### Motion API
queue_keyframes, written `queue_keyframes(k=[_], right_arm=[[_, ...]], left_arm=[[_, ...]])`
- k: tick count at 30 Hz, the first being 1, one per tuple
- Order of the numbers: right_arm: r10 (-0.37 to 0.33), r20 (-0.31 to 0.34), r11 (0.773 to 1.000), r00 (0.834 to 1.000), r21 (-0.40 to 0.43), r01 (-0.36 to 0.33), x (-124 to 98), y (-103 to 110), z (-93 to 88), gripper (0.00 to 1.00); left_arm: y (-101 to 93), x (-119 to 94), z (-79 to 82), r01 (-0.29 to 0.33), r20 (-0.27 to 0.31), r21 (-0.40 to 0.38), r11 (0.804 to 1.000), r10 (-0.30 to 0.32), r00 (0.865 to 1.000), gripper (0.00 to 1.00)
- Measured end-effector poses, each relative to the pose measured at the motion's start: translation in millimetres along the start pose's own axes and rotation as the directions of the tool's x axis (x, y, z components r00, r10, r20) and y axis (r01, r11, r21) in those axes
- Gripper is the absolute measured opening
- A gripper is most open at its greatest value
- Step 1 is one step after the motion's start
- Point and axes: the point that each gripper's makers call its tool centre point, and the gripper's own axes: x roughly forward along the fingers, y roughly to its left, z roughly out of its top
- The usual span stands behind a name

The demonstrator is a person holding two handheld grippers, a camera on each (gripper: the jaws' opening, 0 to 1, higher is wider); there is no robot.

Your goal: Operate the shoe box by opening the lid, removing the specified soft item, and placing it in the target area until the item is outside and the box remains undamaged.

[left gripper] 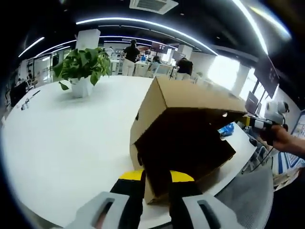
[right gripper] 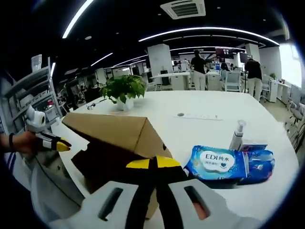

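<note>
Now both tools pinch shoe box [left gripper: 186, 129]: left tool [left gripper: 156, 177] clamps one edge, right tool [right gripper: 153, 164] another.

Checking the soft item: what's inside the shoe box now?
Inside the shoe box, with its lid raised, the left gripper view gives a dark interior. No soft item can be made out; shadow and the cardboard walls hide the contents.

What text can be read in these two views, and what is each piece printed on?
"EDI" followed by two Chinese characters, apparently "纯水": white label on the blue wet-wipes pack.
Smaller print beneath it on that label: too small to read.
Small box beside the spray bottle: print too blurred to read.
Cardboard shoe box: no readable text on the faces shown.
</note>
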Motion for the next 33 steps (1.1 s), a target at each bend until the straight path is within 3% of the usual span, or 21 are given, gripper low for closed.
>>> queue_keyframes(k=[19, 33], right_arm=[[0.007, -0.129, 0.993, 0.992, 0.121, 0.009, 2.7, 0.8, -62.7, 0.00], [-0.007, -0.159, 0.983, 0.987, 0.180, 0.036, -1.6, -3.7, -84.7, 0.00]], left_arm=[[1.0, -6.2, -28.6, -0.004, -0.073, -0.015, 1.000, 0.003, 0.997, 0.19], [16.6, -7.2, -41.2, -0.062, -0.110, -0.093, 0.994, 0.051, 0.993, 0.19]])
